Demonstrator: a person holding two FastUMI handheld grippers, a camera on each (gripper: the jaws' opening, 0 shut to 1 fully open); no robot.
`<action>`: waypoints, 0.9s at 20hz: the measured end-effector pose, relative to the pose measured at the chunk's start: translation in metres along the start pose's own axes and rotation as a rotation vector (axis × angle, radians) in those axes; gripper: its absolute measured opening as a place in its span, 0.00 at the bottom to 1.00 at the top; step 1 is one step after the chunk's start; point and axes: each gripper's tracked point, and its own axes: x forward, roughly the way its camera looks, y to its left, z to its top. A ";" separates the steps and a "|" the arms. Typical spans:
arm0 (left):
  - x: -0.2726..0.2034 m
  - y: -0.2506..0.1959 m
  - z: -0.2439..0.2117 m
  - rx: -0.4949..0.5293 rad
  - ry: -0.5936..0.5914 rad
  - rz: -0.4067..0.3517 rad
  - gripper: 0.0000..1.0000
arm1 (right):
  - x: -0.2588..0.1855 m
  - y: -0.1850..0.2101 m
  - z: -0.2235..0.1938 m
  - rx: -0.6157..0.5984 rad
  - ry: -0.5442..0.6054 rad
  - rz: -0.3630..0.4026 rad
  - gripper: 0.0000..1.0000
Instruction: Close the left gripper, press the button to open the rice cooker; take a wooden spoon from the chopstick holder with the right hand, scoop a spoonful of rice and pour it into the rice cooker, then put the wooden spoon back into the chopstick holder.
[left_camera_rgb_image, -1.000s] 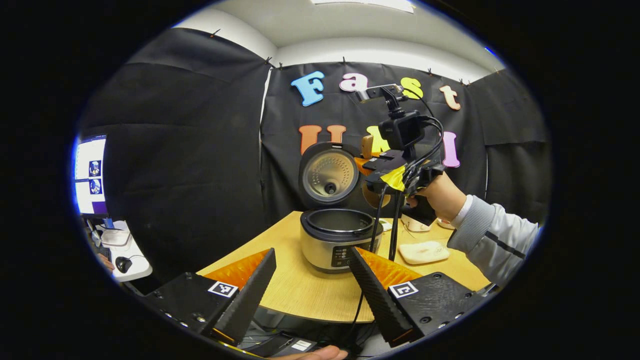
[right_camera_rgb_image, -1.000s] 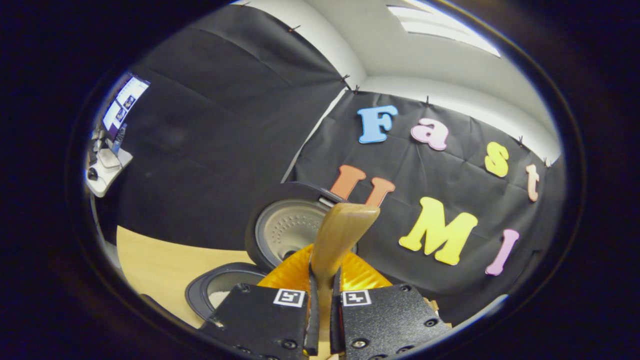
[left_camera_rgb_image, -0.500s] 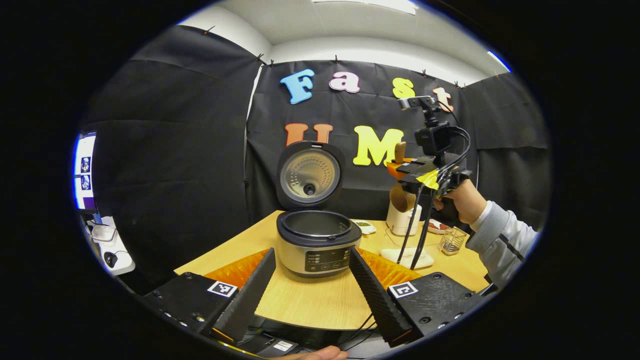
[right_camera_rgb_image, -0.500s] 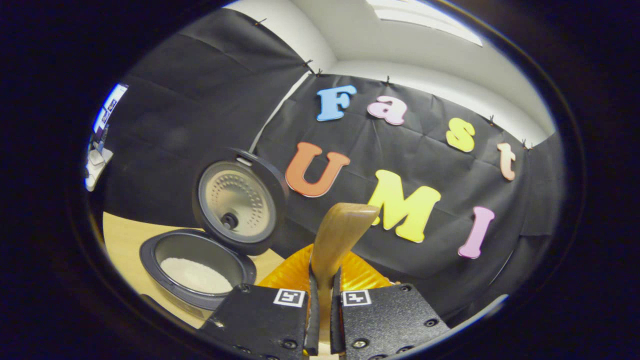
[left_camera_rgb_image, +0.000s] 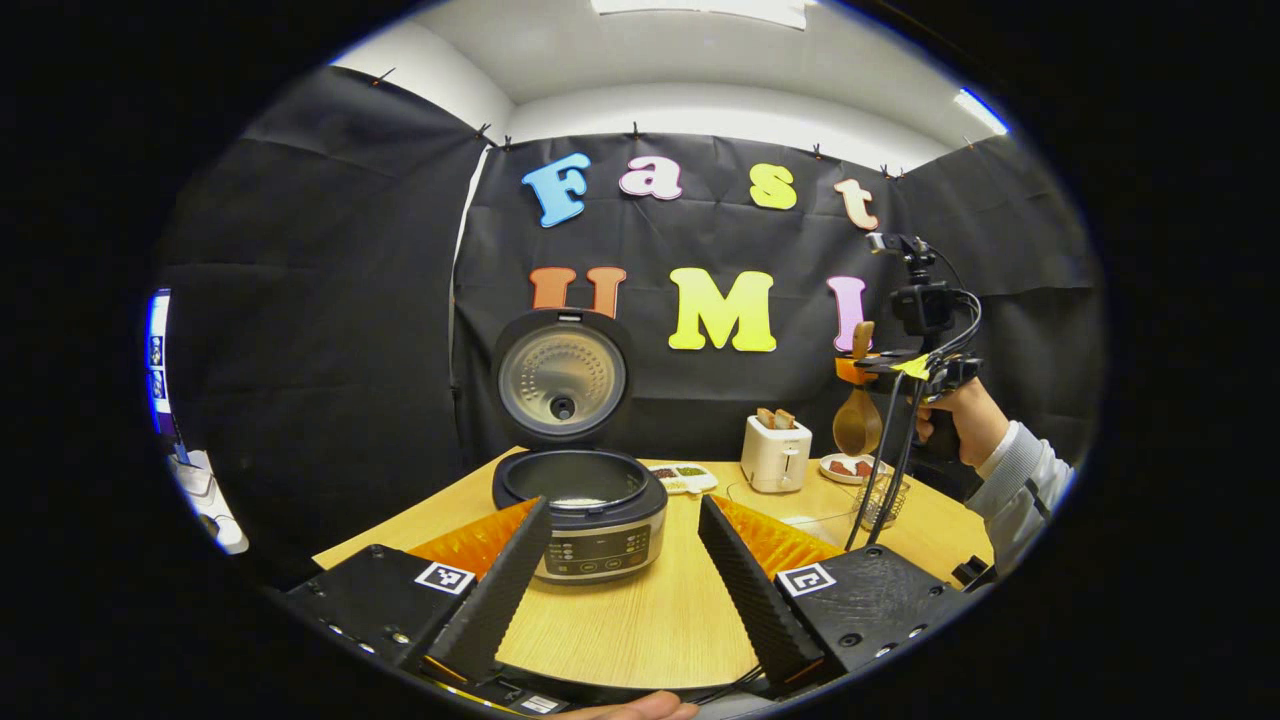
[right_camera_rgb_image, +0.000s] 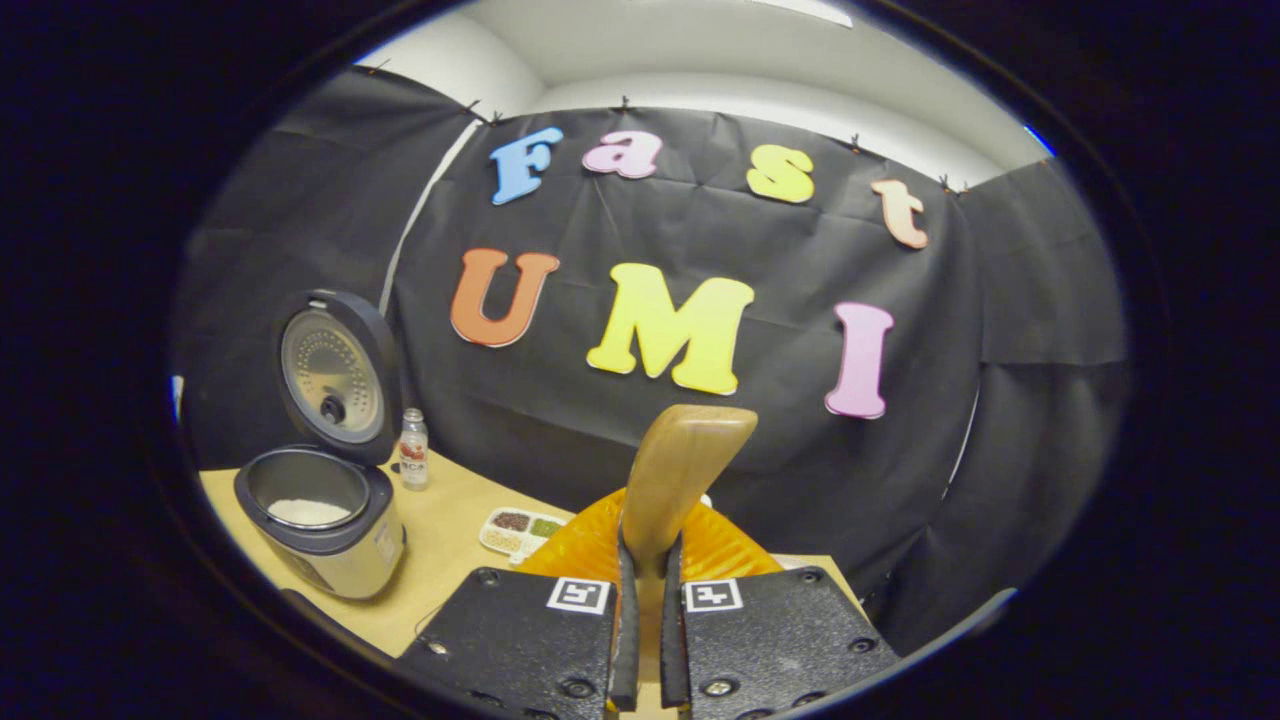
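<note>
The rice cooker (left_camera_rgb_image: 585, 520) stands open on the wooden table, its lid (left_camera_rgb_image: 562, 375) upright; white rice (right_camera_rgb_image: 308, 511) lies in its pot (right_camera_rgb_image: 320, 520). My left gripper (left_camera_rgb_image: 625, 510) is open and holds nothing, its fingers either side of the cooker and short of it. At the right of the left gripper view, a hand (left_camera_rgb_image: 955, 420) holds my right gripper (left_camera_rgb_image: 868, 365) in the air, shut on the wooden spoon (left_camera_rgb_image: 858, 425). The spoon's bowl hangs down above the wire chopstick holder (left_camera_rgb_image: 882, 497). The spoon's handle end (right_camera_rgb_image: 685, 460) sticks up between the right gripper's (right_camera_rgb_image: 645, 560) fingers.
A white toaster (left_camera_rgb_image: 775, 452) stands behind the middle of the table, with a small plate (left_camera_rgb_image: 848, 467) to its right and a sectioned dish (left_camera_rgb_image: 680, 478) of grains to its left. A small bottle (right_camera_rgb_image: 413, 450) stands by the cooker's lid.
My right gripper has carried the spoon from over the cooker to the right, to above the chopstick holder. The left gripper has drawn back from the cooker and stayed open.
</note>
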 end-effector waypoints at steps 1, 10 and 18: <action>0.000 0.000 0.002 0.004 -0.008 -0.003 0.94 | -0.003 -0.018 -0.002 0.032 0.006 -0.016 0.14; 0.001 -0.001 0.016 0.077 -0.060 0.015 0.95 | -0.010 -0.130 -0.029 0.145 0.022 -0.151 0.15; 0.007 -0.010 0.015 0.076 -0.042 0.001 0.94 | 0.023 -0.132 -0.076 0.287 0.064 -0.094 0.16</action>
